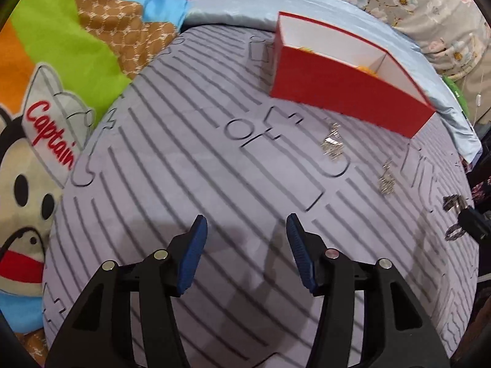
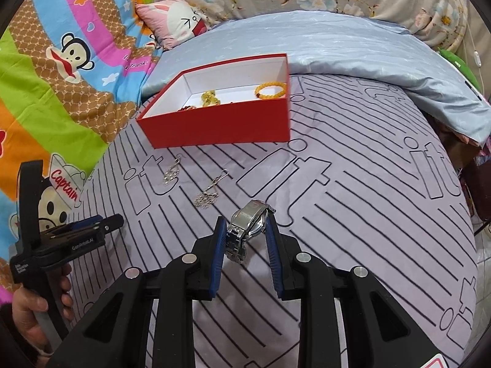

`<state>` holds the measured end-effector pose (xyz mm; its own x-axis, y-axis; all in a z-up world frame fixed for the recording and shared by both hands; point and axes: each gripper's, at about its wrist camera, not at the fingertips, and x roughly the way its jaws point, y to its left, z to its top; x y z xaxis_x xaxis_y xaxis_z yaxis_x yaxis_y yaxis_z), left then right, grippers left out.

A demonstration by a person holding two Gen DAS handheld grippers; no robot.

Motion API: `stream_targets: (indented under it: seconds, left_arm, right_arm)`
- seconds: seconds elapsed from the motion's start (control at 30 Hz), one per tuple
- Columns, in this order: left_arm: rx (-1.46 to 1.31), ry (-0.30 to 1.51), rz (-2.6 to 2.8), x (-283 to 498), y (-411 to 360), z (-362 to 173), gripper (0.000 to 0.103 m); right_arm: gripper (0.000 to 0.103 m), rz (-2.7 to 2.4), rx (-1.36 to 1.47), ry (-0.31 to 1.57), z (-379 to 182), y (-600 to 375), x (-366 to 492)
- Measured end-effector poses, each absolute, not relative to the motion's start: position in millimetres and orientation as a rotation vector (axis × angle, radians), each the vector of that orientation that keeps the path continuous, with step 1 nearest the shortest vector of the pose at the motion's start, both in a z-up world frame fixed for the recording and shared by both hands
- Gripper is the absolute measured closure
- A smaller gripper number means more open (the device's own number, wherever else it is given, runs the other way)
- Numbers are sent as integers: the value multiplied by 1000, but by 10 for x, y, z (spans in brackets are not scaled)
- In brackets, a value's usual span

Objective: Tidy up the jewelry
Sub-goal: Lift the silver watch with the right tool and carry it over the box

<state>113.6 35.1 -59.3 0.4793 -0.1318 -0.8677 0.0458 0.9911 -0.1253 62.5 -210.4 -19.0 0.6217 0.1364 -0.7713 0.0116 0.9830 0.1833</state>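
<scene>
A red box point(image 2: 221, 122) with a white inside stands on the striped lilac cloth point(image 2: 353, 214); it also shows in the left wrist view point(image 1: 346, 98). Inside lie an orange bead bracelet point(image 2: 271, 90) and a yellow piece point(image 2: 210, 98). Two silver earrings point(image 2: 172, 173) point(image 2: 210, 191) lie on the cloth before the box, seen also in the left wrist view point(image 1: 333, 144) point(image 1: 386, 179). My right gripper point(image 2: 245, 224) is shut on a silver watch point(image 2: 250, 220), held just above the cloth. My left gripper point(image 1: 245, 224) is open and empty, over bare cloth left of the earrings.
A light blue pillow point(image 2: 337, 40) lies behind the box. A colourful cartoon blanket point(image 2: 61, 76) covers the left side. A small pink cushion point(image 2: 175, 21) sits at the back. The cloth's right edge drops off near dark clutter point(image 2: 478, 165).
</scene>
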Motion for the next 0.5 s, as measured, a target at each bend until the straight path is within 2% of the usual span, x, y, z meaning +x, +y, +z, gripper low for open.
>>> stream_targets:
  seconds: [0.5]
  left_arm:
    - [-76,1043,-143,1587,-139,-550,52]
  right_arm:
    - [79,79,161,805,166,-2205,1185]
